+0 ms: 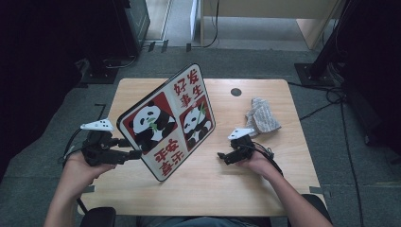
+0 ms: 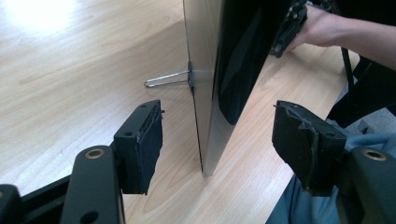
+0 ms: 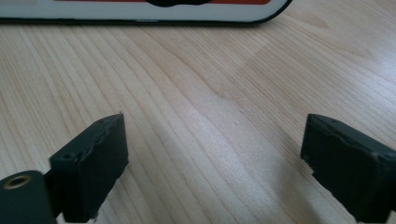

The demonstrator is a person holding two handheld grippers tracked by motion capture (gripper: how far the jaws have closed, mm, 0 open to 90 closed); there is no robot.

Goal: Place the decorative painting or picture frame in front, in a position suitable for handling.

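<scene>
A flat board [image 1: 165, 120] printed with pandas and red characters stands tilted on the wooden table [image 1: 213, 189], leaning back. My left gripper [image 1: 135, 153] is at its lower left edge. In the left gripper view the board's grey back and edge [image 2: 205, 93] stand between the open jaws of the left gripper [image 2: 217, 140], with neither pad touching it. A thin wire prop [image 2: 163, 80] sticks out from the board's back. My right gripper [image 1: 222, 156] rests low over the table to the right of the board, open and empty [image 3: 215, 154]. The board's lower rim [image 3: 140, 9] lies ahead of it.
A crumpled grey cloth [image 1: 261, 117] lies at the table's right side, behind my right hand. A round dark cable hole [image 1: 236, 92] sits near the far edge. Dark furniture and cables ring the table on the floor.
</scene>
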